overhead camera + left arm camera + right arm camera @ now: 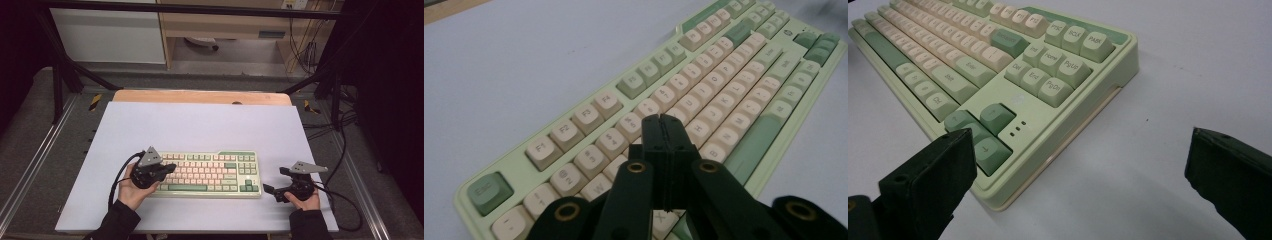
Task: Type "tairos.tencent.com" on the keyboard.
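The green-and-cream keyboard (pixel 207 173) is lying near the near edge of the pale table mat (pixel 200 125), roughly centred between the 2 hands. The left gripper (pixel 169 169) is hovering over the keyboard's left end with its jaws pressed together into 1 blunt tip, which in the left gripper view is pointing down at the cream letter keys (pixel 704 112) just past the number row. It looks like a key press in the making, so the tip should be coming down square onto 1 keycap, not straddling the gap between 2 (a slanted push would likely catch a neighbour). The right gripper (pixel 272 190) is waiting just beside the keyboard's right end, jaws held wide apart and empty, with the green arrow keys (pixel 980 131) just ahead of it. Resting it lightly against that right edge would probably be steadying the board while the left one presses.
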A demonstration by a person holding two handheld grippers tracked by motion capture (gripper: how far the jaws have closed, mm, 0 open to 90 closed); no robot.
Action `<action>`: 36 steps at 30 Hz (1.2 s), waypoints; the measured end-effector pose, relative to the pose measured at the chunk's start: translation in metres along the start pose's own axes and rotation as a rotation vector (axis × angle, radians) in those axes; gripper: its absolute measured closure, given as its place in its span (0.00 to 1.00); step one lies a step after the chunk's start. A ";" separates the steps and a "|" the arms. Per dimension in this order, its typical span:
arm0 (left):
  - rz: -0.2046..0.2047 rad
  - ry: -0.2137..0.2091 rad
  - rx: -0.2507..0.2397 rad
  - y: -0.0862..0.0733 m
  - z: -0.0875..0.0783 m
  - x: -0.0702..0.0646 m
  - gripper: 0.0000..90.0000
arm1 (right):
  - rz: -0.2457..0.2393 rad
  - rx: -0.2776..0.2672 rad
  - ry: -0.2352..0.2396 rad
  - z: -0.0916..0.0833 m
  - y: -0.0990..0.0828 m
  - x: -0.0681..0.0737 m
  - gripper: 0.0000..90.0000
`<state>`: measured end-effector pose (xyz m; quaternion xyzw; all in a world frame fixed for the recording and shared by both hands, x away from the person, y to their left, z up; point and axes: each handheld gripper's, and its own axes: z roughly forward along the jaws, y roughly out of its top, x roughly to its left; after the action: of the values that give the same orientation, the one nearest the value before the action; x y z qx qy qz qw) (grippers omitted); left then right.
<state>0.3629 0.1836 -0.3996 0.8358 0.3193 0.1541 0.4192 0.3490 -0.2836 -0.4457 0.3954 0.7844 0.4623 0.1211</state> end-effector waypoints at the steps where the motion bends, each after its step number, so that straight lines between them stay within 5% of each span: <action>1: -0.003 0.003 -0.001 -0.001 -0.002 0.001 1.00 | 0.001 0.000 0.001 0.000 0.000 0.000 0.01; 15: -0.022 0.033 0.019 -0.020 -0.016 0.013 1.00 | 0.003 0.000 0.000 0.000 0.000 0.000 0.01; 36: -0.037 0.049 0.068 -0.036 -0.002 0.020 1.00 | 0.001 0.004 0.000 0.000 0.000 0.000 0.01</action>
<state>0.3620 0.2137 -0.4271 0.8396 0.3499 0.1559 0.3852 0.3490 -0.2830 -0.4460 0.3962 0.7851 0.4607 0.1202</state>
